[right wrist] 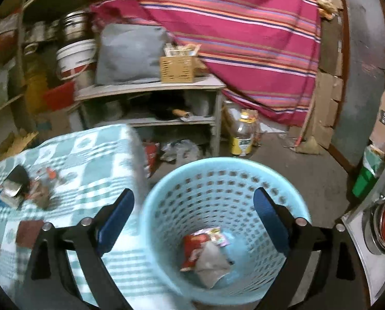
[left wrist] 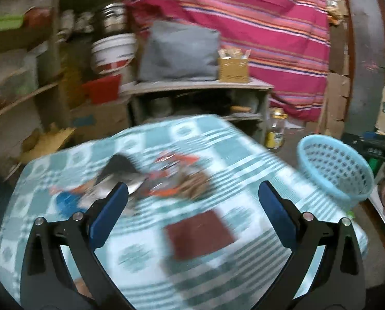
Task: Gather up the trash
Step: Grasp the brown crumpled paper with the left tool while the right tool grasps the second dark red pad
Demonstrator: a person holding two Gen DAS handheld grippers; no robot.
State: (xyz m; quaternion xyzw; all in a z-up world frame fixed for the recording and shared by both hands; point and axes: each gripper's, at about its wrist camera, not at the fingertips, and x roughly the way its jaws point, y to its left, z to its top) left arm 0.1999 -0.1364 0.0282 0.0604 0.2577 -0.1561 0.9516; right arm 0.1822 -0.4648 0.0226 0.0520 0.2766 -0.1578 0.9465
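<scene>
Blue fingers [right wrist: 270,222] wide (empty) over basket [right wrist: 166,206]

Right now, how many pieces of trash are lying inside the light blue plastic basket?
2 visible in the light blue perforated plastic basket: a red snack wrapper at the bottom, and a grey-silver packet lying partly over it. More may be hidden underneath.

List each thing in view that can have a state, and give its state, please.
left gripper: open, empty.
right gripper: open, empty, above the basket.
blue basket: upright, holding a few wrappers.
wrappers in basket: lying at the bottom.
trash pile: on the checked cloth, not collected.
brown square: flat on the cloth.
</scene>
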